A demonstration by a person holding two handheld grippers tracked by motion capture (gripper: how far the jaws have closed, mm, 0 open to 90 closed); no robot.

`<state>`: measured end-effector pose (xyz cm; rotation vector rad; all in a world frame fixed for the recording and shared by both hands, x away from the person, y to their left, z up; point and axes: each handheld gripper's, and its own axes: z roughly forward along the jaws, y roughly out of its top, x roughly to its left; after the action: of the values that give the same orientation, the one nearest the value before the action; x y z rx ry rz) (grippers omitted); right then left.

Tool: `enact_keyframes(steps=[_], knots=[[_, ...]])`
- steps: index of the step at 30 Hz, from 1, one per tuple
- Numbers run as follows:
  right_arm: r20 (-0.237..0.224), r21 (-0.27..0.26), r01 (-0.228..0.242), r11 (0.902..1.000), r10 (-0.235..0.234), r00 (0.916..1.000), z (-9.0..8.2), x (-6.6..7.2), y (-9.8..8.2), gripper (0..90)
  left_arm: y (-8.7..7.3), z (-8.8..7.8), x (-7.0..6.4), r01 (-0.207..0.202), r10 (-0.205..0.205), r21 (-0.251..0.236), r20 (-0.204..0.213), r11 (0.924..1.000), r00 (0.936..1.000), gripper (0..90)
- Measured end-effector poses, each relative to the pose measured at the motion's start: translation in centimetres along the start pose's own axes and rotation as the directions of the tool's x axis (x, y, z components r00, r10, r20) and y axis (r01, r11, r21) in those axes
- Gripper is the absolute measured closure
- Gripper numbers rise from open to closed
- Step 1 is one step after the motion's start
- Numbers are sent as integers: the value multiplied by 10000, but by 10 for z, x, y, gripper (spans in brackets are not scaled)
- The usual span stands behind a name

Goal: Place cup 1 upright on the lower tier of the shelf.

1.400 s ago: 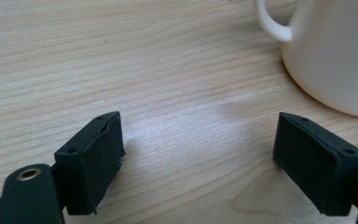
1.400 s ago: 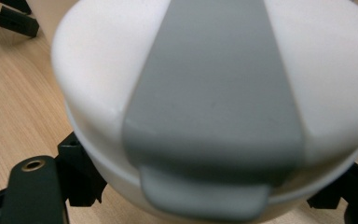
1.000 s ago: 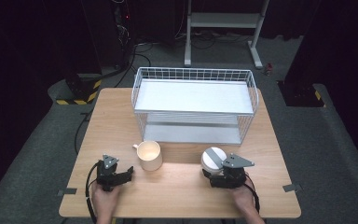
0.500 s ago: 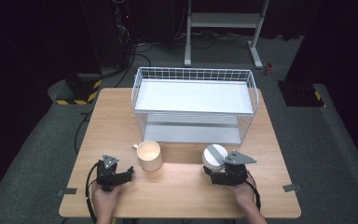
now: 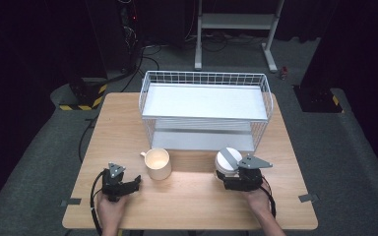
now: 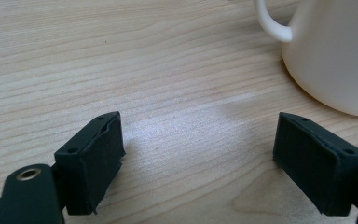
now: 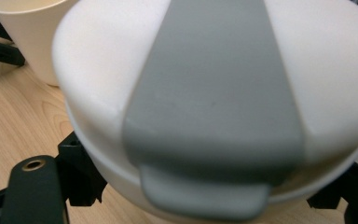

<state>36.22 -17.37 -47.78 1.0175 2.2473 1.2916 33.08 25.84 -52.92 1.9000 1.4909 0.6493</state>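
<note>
Wooden desk (image 5: 192,196): lidded container (image 5: 228,161) is bracketed by right gripper (image 5: 227,178), fingers spread wide, grip unclear. Left gripper (image 5: 137,181) spread, empty, beside mug (image 5: 157,163). Next: container lifted.

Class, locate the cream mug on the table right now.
In the high view the cream mug stands near the table's front, left of centre, before the white wire rack and just ahead-right of the left gripper.

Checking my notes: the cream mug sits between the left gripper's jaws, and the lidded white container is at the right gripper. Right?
Not quite. In the left gripper view the left gripper has bare table between its open jaws; the mug stands beyond them, off to one side. The container is at the right gripper, as you say.
</note>
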Motion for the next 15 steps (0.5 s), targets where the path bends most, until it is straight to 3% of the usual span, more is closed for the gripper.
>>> enact_keyframes(steps=[15], knots=[[296, 99, -228, 9997, 225, 9993, 12, -13, 15, 188, 0, 0, 0, -1, 1, 12, 1, 10000, 10000, 166]])
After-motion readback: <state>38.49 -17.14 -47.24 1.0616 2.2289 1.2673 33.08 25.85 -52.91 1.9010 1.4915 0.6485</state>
